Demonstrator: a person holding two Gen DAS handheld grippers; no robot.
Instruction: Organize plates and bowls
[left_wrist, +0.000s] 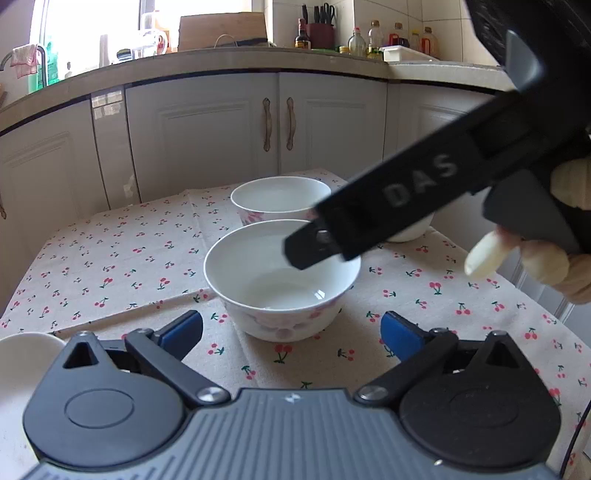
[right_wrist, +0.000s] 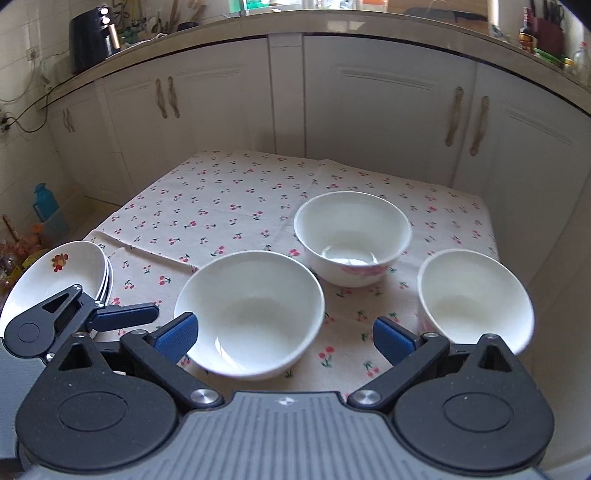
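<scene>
Three white bowls stand on the cherry-print tablecloth (right_wrist: 229, 192). The near bowl (right_wrist: 251, 314) lies between the blue pads of my right gripper (right_wrist: 284, 334), which is open; the left pad is at its rim, the right pad well clear. A pink-flowered bowl (right_wrist: 352, 236) sits behind it and a plain bowl (right_wrist: 476, 295) to the right. In the left wrist view my left gripper (left_wrist: 291, 332) is open just short of the same near bowl (left_wrist: 282, 273), with the right tool's black finger (left_wrist: 314, 247) over its rim. A second bowl (left_wrist: 280, 197) stands behind.
A stack of white plates (right_wrist: 55, 273) with a fruit print sits at the table's left edge, beside the left gripper's finger (right_wrist: 125, 317). A person's gloved hand (left_wrist: 517, 258) holds the right tool. White kitchen cabinets (right_wrist: 369, 110) stand beyond the table's far edge.
</scene>
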